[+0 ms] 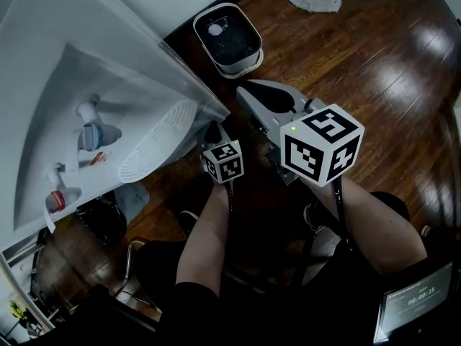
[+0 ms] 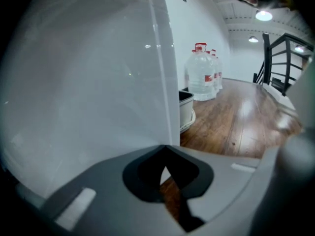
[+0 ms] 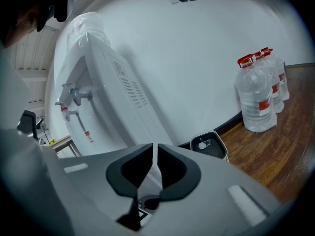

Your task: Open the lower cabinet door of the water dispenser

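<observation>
The white water dispenser (image 1: 86,85) fills the left of the head view, with a blue tap (image 1: 97,134) and a red tap (image 1: 59,199) above its drip grille (image 1: 155,150). Its lower cabinet door lies beneath that overhang and is hidden from me. My left gripper (image 1: 212,130) is shut and empty, its tips close to the dispenser's lower corner; in the left gripper view the white side panel (image 2: 88,82) looms just past the left gripper (image 2: 165,149). My right gripper (image 1: 243,92) hangs over the floor, shut on nothing. The right gripper (image 3: 153,149) faces the dispenser (image 3: 113,87) from a distance.
A white-rimmed container with a dark inside (image 1: 227,38) stands on the wooden floor beside the dispenser. Several large water bottles (image 3: 258,95) line the wall further right. A black railing (image 2: 283,58) crosses the far right. A small screen (image 1: 418,301) sits by my right leg.
</observation>
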`<state>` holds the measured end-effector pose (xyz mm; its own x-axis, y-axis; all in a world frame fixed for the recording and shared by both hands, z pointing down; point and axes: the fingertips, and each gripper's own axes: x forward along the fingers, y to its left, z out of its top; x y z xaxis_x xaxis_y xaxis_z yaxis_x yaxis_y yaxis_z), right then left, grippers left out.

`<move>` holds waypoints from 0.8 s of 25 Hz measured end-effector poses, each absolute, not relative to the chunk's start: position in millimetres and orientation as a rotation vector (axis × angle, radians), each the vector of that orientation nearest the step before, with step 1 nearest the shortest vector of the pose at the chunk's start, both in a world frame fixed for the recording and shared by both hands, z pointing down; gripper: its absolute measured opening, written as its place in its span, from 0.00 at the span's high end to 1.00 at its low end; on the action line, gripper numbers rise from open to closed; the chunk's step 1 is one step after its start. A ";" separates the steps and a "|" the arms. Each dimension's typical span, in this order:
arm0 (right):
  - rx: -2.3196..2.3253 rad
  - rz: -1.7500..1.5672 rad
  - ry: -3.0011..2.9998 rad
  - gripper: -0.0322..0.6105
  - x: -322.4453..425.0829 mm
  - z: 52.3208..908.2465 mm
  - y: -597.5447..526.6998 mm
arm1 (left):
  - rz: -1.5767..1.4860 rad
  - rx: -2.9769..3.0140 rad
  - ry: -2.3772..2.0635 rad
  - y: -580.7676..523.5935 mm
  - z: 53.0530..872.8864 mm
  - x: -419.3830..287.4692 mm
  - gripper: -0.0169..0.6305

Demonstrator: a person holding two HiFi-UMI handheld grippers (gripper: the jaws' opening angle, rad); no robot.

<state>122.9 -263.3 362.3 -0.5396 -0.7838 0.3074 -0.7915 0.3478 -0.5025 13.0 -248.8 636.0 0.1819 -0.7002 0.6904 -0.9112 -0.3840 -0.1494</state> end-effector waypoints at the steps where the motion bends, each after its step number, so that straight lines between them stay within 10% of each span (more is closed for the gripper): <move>1: 1.501 0.968 -2.570 0.90 123.1 360.7 -261.2 | 1.002 2.175 -1.538 -248.1 632.1 15.0 0.94; 20: 1.637 0.921 -2.605 0.92 105.1 323.6 -159.8 | 0.424 2.448 -1.563 -147.4 381.6 16.1 0.94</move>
<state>105.1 -159.8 323.6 -0.4786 -0.8460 0.2351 -0.8057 0.3167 -0.5006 16.1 -147.4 381.6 0.3972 -0.8493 0.3477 -0.9085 -0.4174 0.0184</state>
